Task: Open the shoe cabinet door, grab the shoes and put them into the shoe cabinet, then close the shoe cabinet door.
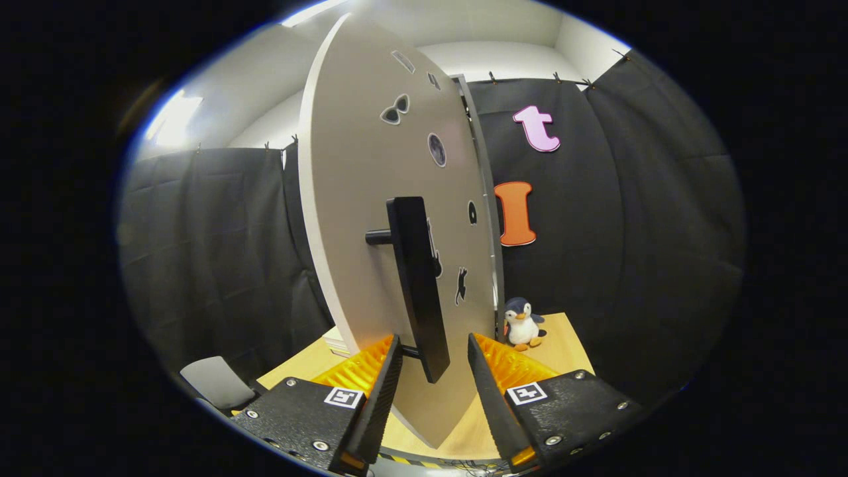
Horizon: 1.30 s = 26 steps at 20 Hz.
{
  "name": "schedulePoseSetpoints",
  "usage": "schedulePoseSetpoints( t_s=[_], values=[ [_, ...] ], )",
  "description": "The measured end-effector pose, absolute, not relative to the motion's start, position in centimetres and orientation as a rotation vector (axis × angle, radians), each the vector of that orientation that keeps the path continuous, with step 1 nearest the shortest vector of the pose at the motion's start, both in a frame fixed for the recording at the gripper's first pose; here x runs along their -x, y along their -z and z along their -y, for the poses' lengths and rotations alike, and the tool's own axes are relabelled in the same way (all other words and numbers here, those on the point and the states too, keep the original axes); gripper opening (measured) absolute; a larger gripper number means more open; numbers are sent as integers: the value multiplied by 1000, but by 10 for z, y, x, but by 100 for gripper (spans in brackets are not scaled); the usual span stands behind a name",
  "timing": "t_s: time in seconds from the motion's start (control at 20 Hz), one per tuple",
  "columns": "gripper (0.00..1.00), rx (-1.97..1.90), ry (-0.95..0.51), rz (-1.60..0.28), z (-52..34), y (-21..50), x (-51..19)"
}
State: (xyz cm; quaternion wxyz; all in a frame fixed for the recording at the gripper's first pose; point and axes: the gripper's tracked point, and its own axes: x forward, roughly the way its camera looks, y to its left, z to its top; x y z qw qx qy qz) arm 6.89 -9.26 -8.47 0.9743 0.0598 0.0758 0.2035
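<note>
Tongs [434, 361] spread apart, not gripping anything; the two fingers sit either side of the lower end of the door handle [416, 285] with clear gaps on both sides, no contact visible. Handle is a long dark vertical bar, standing off the door on a short round post near its upper part and another near its lower end, just by the left finger. Shoe cabinet door [371, 199] is pale grey-white, swung open and seen nearly edge-on, its leading edge to the left and its face angling away toward the right; fisheye bends it into a curved shape. Small dark stickers on the door face: a bow-like one up high, a round one below it, a few small ones lower beside the handle, too small to tell what they are. Behind the door's far edge a thin grey upright strip of the cabinet frame [482, 192] shows; cabinet interior hidden by the door. Light wooden counter [563, 344] runs under the door and beyond the fingers. Small plush penguin [522, 323] stands upright on the counter, just right of the frame strip, beyond the right finger. Pale grey object [217, 381] down left of the left finger, near the counter edge, cannot tell what it is. Black cloth wall [636, 218] behind everything, white ceiling above.
</note>
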Motion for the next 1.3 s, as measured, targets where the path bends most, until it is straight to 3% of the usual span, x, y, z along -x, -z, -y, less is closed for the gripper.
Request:
schedulePoseSetpoints(
  t_s=[1.0, 1.3],
  values=[
    [71, -128, -625, -141, -27, 87, -107],
    [84, -84, -626, -130, -71, 84, -135]
  ],
)
